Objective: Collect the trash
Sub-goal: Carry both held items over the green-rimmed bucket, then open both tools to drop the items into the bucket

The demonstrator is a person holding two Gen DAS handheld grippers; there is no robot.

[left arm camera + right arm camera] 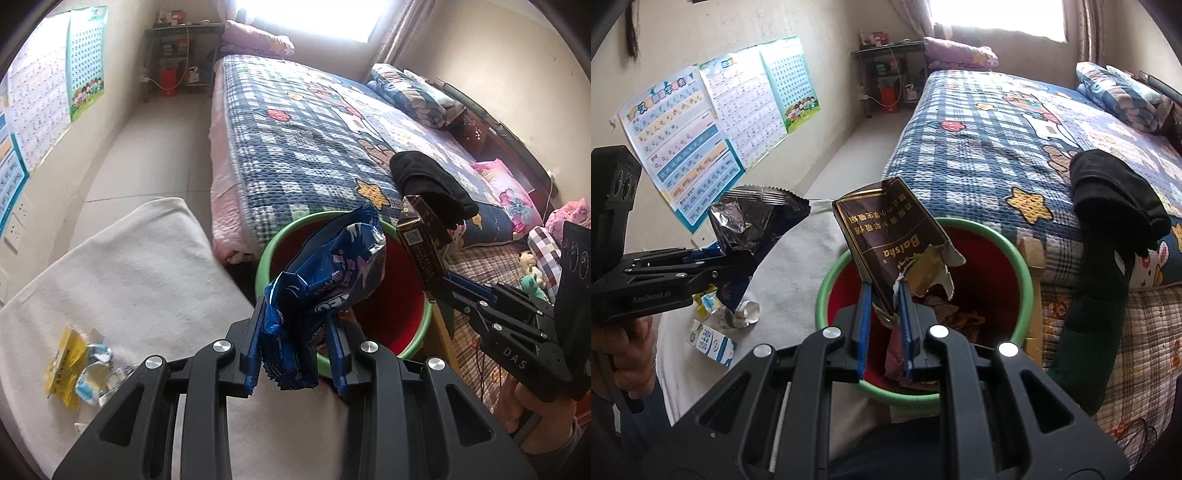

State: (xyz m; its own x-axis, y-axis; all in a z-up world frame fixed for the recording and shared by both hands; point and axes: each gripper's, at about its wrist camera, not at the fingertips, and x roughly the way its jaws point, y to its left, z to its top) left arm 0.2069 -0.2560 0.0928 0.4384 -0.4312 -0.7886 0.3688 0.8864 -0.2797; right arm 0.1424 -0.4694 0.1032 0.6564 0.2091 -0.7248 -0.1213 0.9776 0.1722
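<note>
We are holding blue wrapper (325, 280) clamped in left tool (295, 354), torn brown pack (890, 243) clamped in right tool (884, 339), both over bin (1027, 273) at lower centre of frame; centring first, releasing one by one.

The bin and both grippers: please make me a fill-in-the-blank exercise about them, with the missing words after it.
1. The left gripper is shut on a blue ____.
2. The right gripper is shut on a torn brown ____.
3. The bin is red inside and has a ____ rim.
4. A black garment lies on the ____.

Missing words: wrapper; box; green; bed
</note>
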